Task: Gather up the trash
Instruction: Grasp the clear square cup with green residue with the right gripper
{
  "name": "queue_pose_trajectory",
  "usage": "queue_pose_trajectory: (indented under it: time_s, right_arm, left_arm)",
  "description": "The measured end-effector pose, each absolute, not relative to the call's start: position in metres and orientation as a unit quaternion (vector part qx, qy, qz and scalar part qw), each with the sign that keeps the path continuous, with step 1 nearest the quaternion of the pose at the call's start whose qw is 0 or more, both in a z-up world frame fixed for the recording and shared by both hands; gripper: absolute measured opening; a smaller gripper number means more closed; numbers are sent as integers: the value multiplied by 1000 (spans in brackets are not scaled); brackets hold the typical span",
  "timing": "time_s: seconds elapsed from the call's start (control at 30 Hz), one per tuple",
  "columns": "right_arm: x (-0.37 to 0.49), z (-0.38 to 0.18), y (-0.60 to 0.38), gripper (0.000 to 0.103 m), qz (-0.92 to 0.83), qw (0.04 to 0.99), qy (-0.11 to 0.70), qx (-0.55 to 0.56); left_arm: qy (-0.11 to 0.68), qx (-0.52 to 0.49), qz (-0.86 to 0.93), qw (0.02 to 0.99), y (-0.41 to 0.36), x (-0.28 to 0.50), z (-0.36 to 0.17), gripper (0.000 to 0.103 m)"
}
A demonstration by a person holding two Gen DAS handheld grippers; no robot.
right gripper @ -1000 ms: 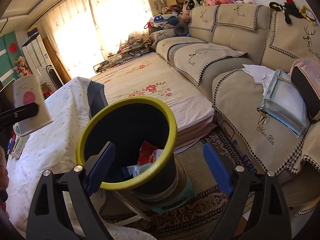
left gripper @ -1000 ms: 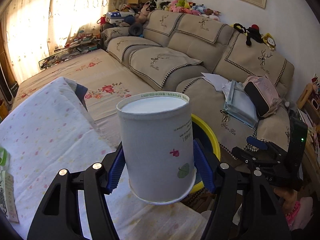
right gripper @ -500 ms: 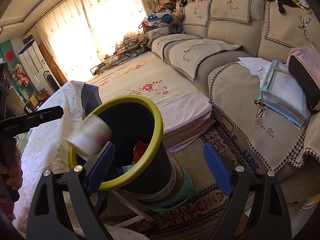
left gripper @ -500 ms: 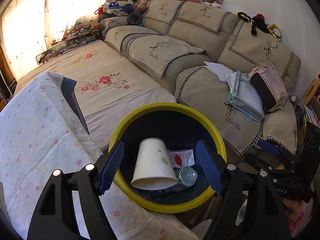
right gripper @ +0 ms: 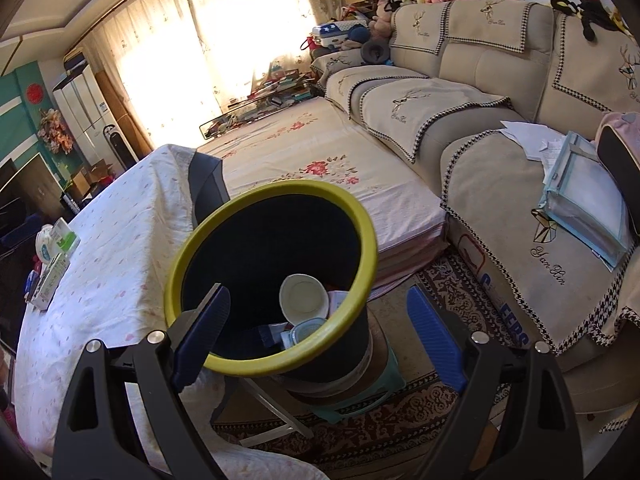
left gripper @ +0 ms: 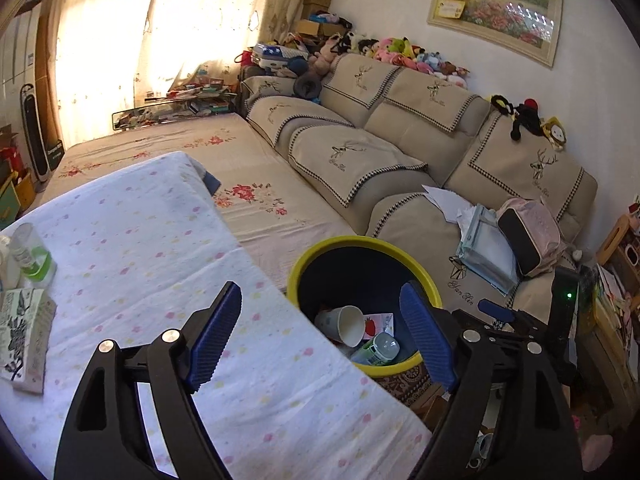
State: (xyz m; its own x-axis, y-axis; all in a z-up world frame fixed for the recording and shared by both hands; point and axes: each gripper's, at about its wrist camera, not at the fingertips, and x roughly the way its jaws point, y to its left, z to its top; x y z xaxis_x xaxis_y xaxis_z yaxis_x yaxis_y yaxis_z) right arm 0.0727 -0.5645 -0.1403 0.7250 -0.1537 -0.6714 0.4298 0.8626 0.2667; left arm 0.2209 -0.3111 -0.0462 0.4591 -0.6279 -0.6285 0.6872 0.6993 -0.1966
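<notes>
A dark bin with a yellow rim (left gripper: 320, 249) (right gripper: 360, 224) stands beside the table. A white paper cup (left gripper: 347, 324) (right gripper: 303, 297) lies on its side inside it, with a strawberry carton (left gripper: 378, 322) and a clear lidded container (left gripper: 380, 350) (right gripper: 306, 330). My left gripper (left gripper: 320, 336) is open and empty, above the table edge next to the bin. My right gripper (right gripper: 318, 326) is open and empty, with the bin between its fingers. The right gripper also shows in the left wrist view (left gripper: 516, 318).
A table with a dotted white cloth (left gripper: 160, 264) (right gripper: 108, 264) holds a patterned carton (left gripper: 22, 334) (right gripper: 50, 276) and a clear bottle with a green label (left gripper: 34, 254). A beige sofa (left gripper: 400, 160) (right gripper: 500, 128) carries papers and a pink bag (left gripper: 528, 236). A patterned rug (right gripper: 400, 420) lies under the bin.
My left gripper opened and let go of the paper cup, which fell into the bin. The left gripper then drew back over the table. The right gripper stayed by the bin.
</notes>
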Motion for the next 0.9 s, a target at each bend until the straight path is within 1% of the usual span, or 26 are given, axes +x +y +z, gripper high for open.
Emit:
queue_pose_trajectory:
  time_s: [0.27,0.47,0.77,0.9]
  right_arm:
    - [101,-134,-526,85,-115,911,352,182]
    - [139,-115,-476,85,-58,920,357,149]
    - [223,-75,-382,85,44,928,356,97]
    - [261,-64,-336,85,85,928,357,69]
  left_arm:
    - [313,-5,-303,900,-176,215,-40,87]
    - [297,-25,-228,927,-80,231,-46,89]
    - [271,-1,-127,954,10,251,-76,91]
    - [278,-18,-104,955,37,259,-94,91]
